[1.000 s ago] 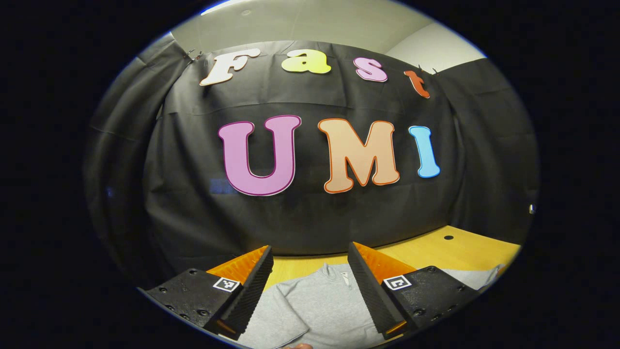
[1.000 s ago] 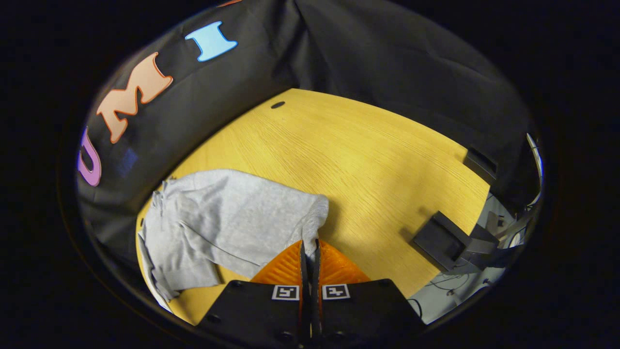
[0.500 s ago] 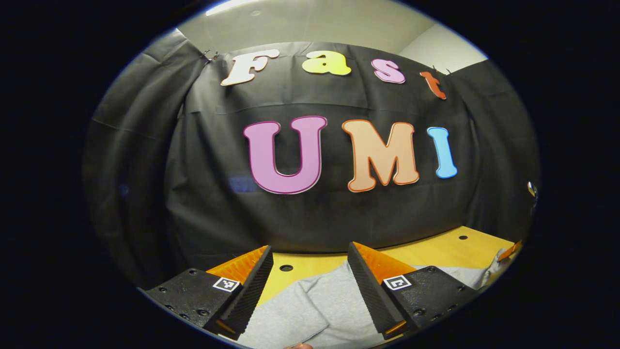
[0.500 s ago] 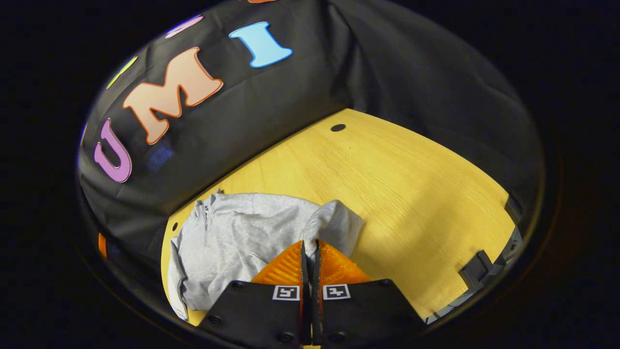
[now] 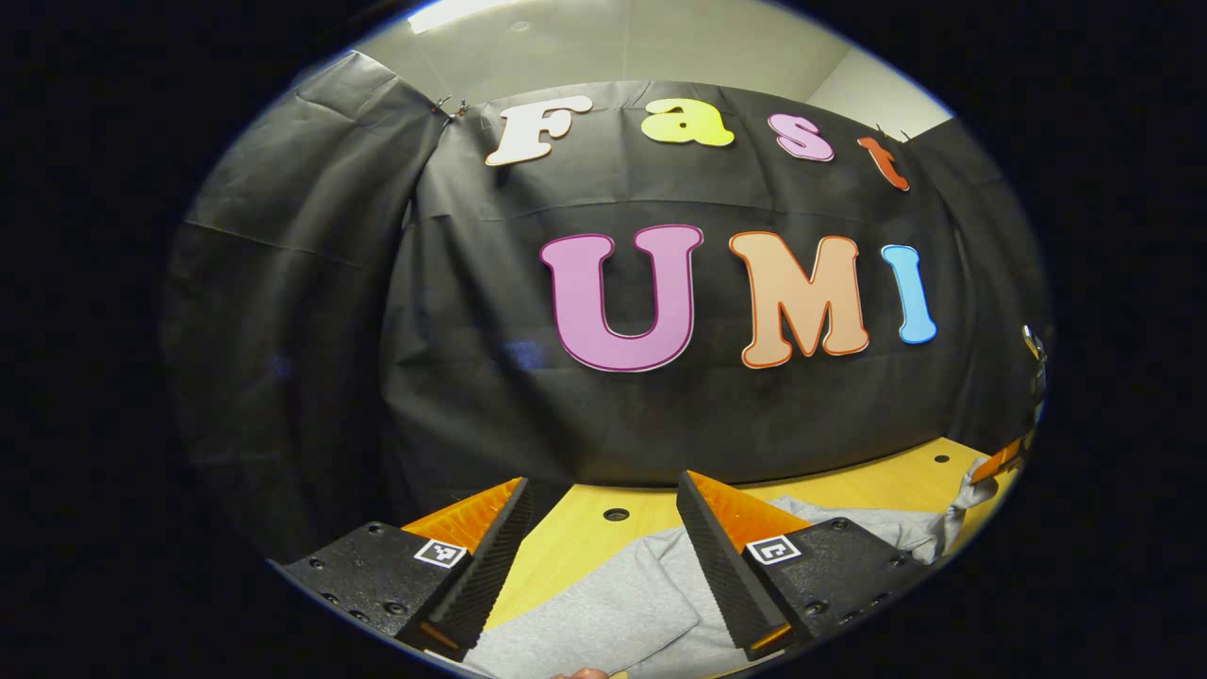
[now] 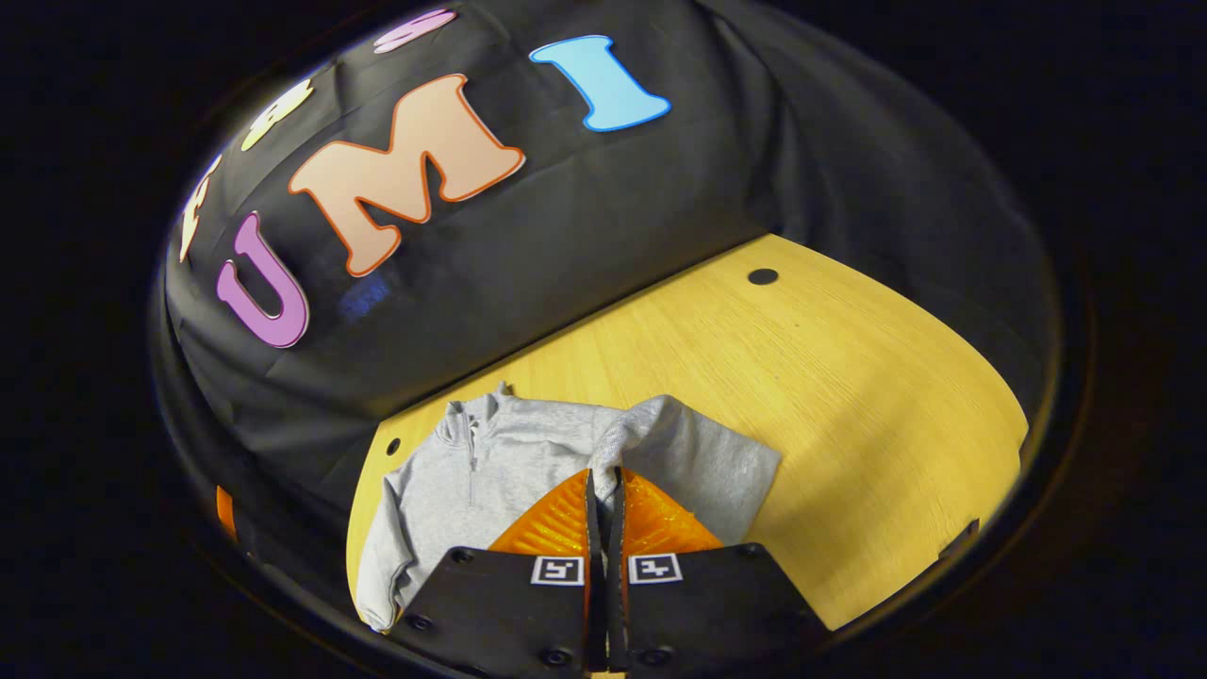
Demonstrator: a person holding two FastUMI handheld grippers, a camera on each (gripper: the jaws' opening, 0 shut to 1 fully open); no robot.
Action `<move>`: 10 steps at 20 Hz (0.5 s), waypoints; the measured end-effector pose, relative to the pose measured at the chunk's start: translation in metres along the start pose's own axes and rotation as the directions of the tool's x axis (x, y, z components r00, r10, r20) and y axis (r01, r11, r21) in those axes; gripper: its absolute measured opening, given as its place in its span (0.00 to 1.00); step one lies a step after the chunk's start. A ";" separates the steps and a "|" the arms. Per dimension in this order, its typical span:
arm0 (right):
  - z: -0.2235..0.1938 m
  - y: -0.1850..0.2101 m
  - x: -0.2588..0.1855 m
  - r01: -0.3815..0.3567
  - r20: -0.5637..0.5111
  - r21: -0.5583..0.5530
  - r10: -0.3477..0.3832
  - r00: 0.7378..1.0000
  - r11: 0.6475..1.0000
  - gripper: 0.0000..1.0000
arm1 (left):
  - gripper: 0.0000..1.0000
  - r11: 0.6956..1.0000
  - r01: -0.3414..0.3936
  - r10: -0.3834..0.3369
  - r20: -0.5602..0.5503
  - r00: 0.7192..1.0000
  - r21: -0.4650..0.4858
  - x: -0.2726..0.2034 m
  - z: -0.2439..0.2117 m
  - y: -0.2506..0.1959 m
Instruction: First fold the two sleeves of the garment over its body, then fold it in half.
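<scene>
The right tongs (image 6: 603,481) are pinched tight on a fold of the grey quarter-zip sweatshirt (image 6: 490,462), its sleeve (image 6: 693,453) bunched up just ahead of their tips. The rest of the sweatshirt spreads to the left of these tongs, collar toward the black cloth wall (image 6: 585,236), all lying on the yellow wooden tabletop (image 6: 849,405). Small square black-and-white markers (image 6: 556,570) sit on each finger; no readable writing or brand shows on the garment.

The left tongs (image 5: 603,528) stand wide apart, gripping nothing, held above the tabletop's near edge. Grey fabric lies below and between their fingers, stretching away to their right. A dark round hole (image 5: 616,515) in the tabletop sits just ahead of them.
</scene>
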State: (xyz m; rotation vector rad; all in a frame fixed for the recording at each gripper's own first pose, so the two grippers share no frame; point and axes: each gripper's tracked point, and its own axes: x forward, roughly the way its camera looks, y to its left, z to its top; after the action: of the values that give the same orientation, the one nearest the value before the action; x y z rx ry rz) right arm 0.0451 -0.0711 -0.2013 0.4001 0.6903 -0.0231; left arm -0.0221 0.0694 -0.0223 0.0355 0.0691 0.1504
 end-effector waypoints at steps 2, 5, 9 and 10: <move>0.004 0.024 0.009 -0.031 0.001 -0.025 0.031 1.000 0.999 0.01 | 0.92 1.000 -0.020 0.020 -0.004 1.000 -0.001 -0.002 -0.002 0.010; 0.007 0.064 0.025 -0.084 0.001 -0.048 0.084 0.996 0.995 0.03 | 0.92 0.999 -0.052 0.052 -0.012 0.999 0.001 -0.010 -0.005 0.030; 0.013 0.109 0.037 -0.145 -0.006 -0.069 0.145 0.989 0.987 0.03 | 0.92 0.995 -0.102 0.103 -0.022 0.994 0.007 -0.019 -0.009 0.056; 0.013 0.120 0.041 -0.158 -0.009 -0.078 0.158 0.987 0.984 0.03 | 0.92 0.993 -0.117 0.117 -0.026 0.993 0.007 -0.022 -0.009 0.065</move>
State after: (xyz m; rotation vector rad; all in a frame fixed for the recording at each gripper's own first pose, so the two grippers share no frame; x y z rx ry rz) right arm 0.1036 0.0397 -0.1755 0.3782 0.6582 0.1550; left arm -0.0538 0.1304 -0.0275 0.0430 0.0934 0.2677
